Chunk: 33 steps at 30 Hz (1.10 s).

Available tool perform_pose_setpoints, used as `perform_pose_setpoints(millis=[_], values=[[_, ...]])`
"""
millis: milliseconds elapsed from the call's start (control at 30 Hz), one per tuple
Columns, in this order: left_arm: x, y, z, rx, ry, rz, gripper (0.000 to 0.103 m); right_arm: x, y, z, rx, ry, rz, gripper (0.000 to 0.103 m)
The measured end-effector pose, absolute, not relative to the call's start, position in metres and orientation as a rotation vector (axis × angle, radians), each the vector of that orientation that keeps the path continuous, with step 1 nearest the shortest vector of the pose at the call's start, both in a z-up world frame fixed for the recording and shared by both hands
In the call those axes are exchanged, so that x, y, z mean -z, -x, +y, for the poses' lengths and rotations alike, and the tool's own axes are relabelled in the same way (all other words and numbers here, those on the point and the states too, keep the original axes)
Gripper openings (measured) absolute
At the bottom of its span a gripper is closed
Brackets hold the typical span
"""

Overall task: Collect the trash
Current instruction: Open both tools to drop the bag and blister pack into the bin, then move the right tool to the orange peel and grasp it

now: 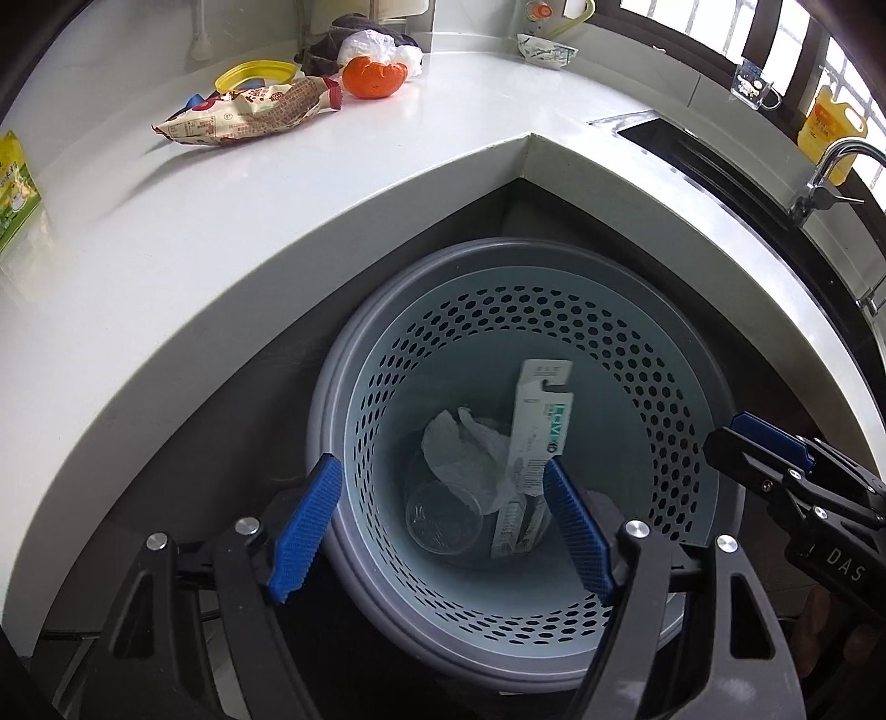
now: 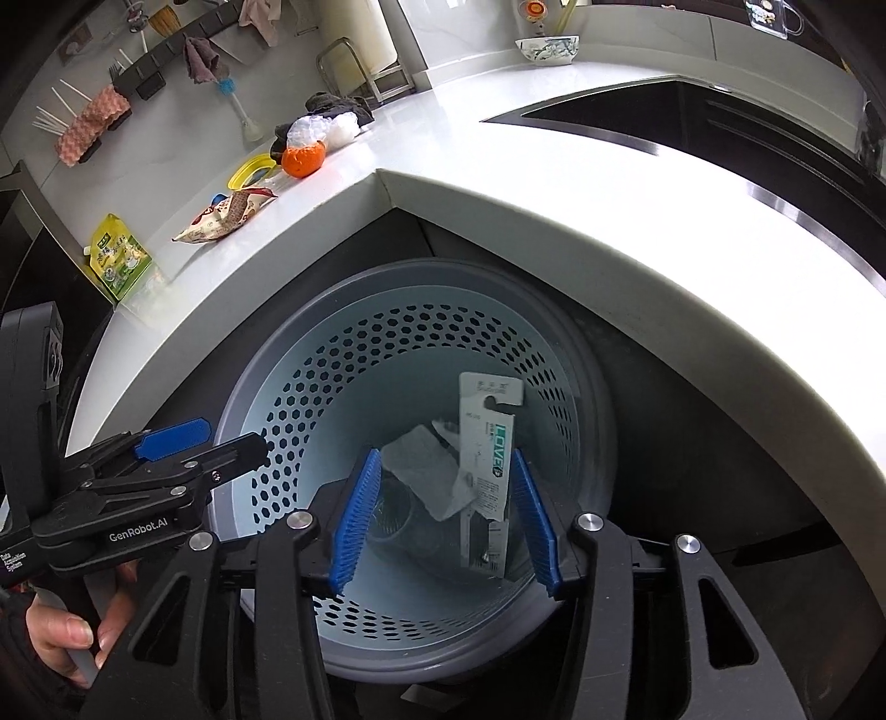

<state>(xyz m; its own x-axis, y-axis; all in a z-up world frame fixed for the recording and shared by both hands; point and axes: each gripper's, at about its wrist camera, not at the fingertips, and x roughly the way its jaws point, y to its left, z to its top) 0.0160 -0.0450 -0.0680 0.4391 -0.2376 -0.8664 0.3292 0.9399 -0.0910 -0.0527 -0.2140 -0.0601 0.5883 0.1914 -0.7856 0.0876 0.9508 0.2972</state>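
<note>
Both tools hang over the bin here: the left gripper (image 1: 443, 526) has its blue pads spread wide with nothing between them, and the right gripper (image 2: 446, 520) is spread and empty too, just beside it on the right. Straight below sits the perforated trash bin (image 1: 637, 354), already holding a crumpled tissue (image 1: 470, 454), a tall card package (image 1: 534, 443) leaning on the wall, and what looks like a clear plastic cup (image 1: 443, 523), though it's hard to make out. The work that's left lies ahead and to the left, up on the white countertop (image 1: 277, 232): a snack wrapper (image 1: 249, 113), an orange peel (image 1: 374, 76) and a plastic bag (image 1: 368, 45). The risk from here is the counter edge overhanging the bin: swing up carelessly and a finger clips it, and a flat, slippery wrapper could slide away from the pads or drop short of the rim
</note>
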Motion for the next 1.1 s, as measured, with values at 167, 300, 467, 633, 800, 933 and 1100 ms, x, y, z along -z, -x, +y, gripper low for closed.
perform_pose_setpoints(millis=[167, 300, 467, 633, 800, 933, 1100], values=[[0.065, -0.017, -0.042, 0.336, -0.08, 1.039, 0.08, 0.057, 0.056, -0.214, -0.058, -0.309, 0.917, 0.054], [0.054, -0.015, -0.036, 0.315, -0.075, 1.005, 0.084, 0.051, 0.057, -0.213, -0.059, -0.292, 0.885, 0.059], [0.036, -0.017, -0.023, 0.284, -0.059, 0.95, 0.09, 0.041, 0.056, -0.209, -0.049, -0.259, 0.832, 0.067], [0.015, -0.027, -0.013, 0.241, -0.037, 0.891, 0.092, 0.028, 0.049, -0.21, -0.041, -0.244, 0.774, 0.073], [-0.005, -0.042, 0.002, 0.193, -0.019, 0.829, 0.094, 0.014, 0.031, -0.209, -0.054, -0.227, 0.73, 0.076], [-0.02, -0.058, 0.011, 0.153, -0.004, 0.784, 0.096, 0.002, 0.01, -0.203, -0.046, -0.187, 0.683, 0.077], [-0.03, -0.086, 0.023, 0.105, 0.038, 0.759, 0.096, -0.011, -0.025, -0.193, -0.06, -0.15, 0.659, 0.077]])
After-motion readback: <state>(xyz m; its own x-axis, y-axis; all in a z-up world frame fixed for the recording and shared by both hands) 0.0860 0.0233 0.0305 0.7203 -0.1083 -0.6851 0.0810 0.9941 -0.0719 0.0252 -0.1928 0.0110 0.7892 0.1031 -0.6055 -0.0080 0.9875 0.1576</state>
